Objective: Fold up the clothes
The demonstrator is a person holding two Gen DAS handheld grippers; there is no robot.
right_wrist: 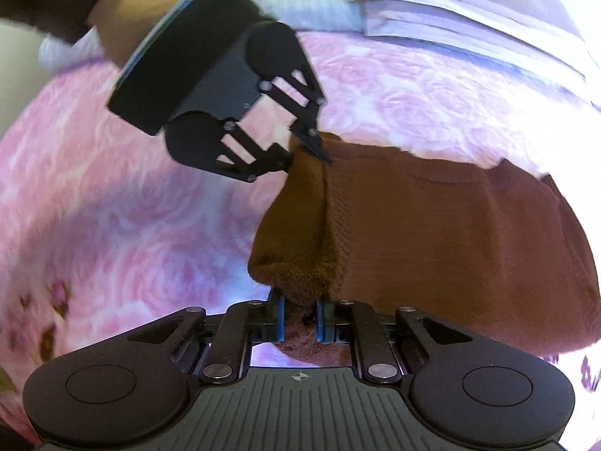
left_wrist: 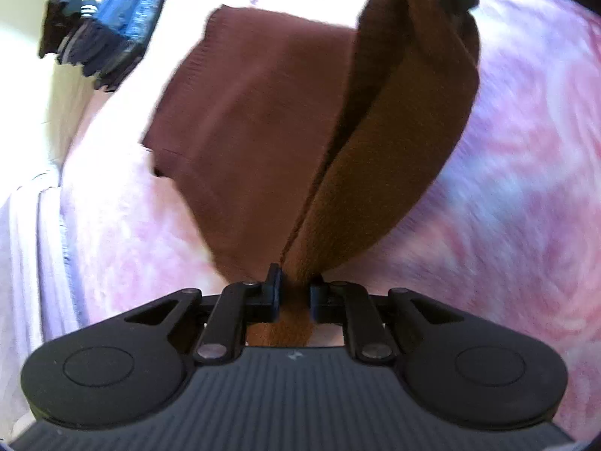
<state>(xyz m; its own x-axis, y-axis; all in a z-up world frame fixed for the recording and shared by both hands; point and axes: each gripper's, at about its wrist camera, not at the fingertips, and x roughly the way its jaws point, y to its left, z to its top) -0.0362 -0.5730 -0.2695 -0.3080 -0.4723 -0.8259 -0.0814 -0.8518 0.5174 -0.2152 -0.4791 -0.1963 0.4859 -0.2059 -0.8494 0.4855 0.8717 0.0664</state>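
Observation:
A brown knitted garment point(left_wrist: 263, 120) lies on a pink flowered blanket point(left_wrist: 526, 188), one edge lifted into a fold. My left gripper point(left_wrist: 295, 293) is shut on a corner of that raised edge. In the right wrist view the same brown garment point(right_wrist: 432, 233) spreads to the right, and my right gripper point(right_wrist: 300, 315) is shut on its near corner. The left gripper point(right_wrist: 306, 154) shows there at the upper left, pinching the far corner. The right gripper point(left_wrist: 456, 7) appears at the top of the left wrist view, behind the lifted flap.
A stack of dark and blue folded clothes point(left_wrist: 101, 26) sits at the upper left by the bed's edge. Pale lilac sheets point(right_wrist: 469, 11) lie folded along the far side of the pink blanket point(right_wrist: 112, 206). A person's forearm point(right_wrist: 124, 11) holds the left gripper.

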